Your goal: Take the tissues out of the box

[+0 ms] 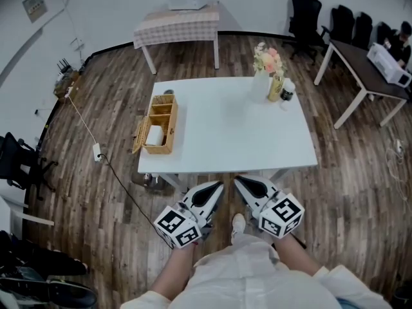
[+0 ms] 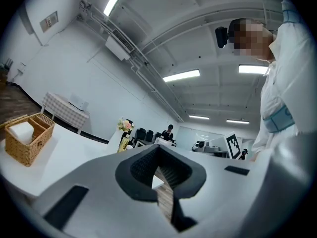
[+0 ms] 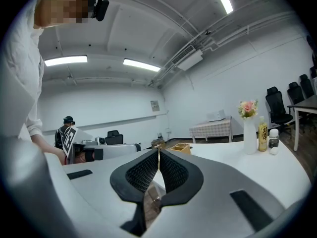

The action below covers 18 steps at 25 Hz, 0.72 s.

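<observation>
Tissues [image 1: 155, 136] in wicker box [image 1: 174, 125]; left gripper [image 1: 217, 185], right gripper [image 1: 238, 180] closed.

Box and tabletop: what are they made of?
Box: looks like woven wicker or rattan, tan and matte; the weave shows on its walls. Tabletop: smooth white with a faint sheen and no grain, possibly laminate or painted board.

Counter [image 1: 225, 137], white: one. Wicker box [image 1: 172, 126]: one, holding one white tissue pack [image 1: 154, 136]. Flower vase [image 1: 261, 85]: one. Bottles: two, a yellow bottle [image 1: 276, 87] and a dark-capped bottle [image 1: 287, 93]. Grippers: two, left gripper [image 1: 217, 185] and right gripper [image 1: 238, 180]. Cloth-covered table [image 1: 177, 24]: one. Black office chairs [image 1: 307, 15]: at least three
</observation>
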Tool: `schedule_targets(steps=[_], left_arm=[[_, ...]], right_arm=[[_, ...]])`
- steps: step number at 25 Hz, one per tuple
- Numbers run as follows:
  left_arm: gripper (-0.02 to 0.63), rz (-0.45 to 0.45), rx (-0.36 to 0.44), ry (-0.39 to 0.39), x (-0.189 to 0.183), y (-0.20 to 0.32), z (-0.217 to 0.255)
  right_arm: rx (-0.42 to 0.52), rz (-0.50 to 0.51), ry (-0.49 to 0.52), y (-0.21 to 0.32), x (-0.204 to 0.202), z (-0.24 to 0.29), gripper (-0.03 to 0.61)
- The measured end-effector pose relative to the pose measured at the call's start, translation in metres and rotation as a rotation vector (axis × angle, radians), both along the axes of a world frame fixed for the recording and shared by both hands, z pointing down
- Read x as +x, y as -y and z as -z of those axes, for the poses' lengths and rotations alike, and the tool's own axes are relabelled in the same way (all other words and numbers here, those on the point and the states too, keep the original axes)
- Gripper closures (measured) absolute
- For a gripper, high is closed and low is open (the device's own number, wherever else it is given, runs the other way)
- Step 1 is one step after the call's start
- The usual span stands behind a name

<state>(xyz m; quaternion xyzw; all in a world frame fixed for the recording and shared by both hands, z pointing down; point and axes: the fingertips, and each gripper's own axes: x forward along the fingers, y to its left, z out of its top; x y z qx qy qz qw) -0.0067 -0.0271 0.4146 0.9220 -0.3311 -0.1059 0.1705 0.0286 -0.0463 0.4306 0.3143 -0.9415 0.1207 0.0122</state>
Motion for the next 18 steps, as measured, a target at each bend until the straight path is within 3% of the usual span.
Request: schedule_targets(steps=[18], left_arm=[[0.612, 0.091, 0.012, 0.025, 0.024, 0.112, 0.003]], right_arm=[[0.014, 0.08, 0.056, 0.122, 0.031, 0.011, 0.545]])
